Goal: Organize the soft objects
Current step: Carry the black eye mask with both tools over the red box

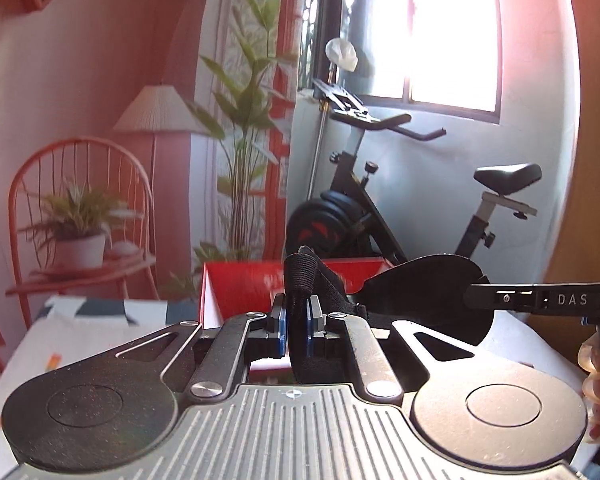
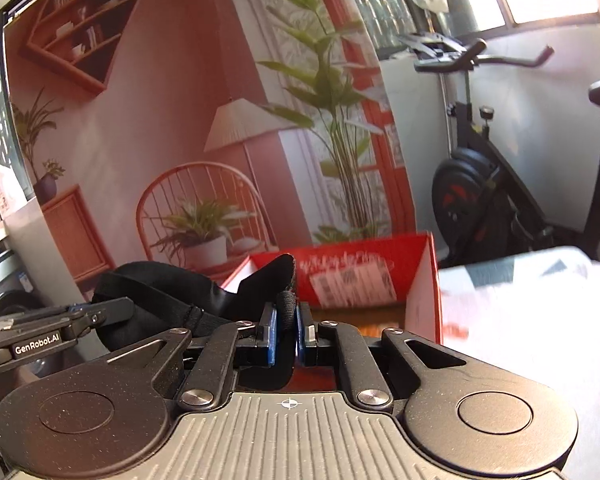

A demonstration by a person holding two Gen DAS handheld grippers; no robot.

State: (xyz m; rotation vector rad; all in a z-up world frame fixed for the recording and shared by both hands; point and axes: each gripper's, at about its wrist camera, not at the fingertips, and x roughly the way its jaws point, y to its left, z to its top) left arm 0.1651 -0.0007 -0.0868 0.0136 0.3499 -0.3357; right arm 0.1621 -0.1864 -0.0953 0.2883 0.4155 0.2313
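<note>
right gripper clamped on black eye mask | red box behind

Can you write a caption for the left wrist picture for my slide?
Left gripper shut on a black sleep mask, held with the right gripper above a red box.

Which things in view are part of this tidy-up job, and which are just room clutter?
Part of the job:
- black eye mask, with its elastic strap, held by both grippers
- left gripper, shut on the strap
- right gripper, shut on the mask's other end
- red box just behind, probably the destination

Just lying about:
- exercise bike
- patterned cloth on the surface
</note>
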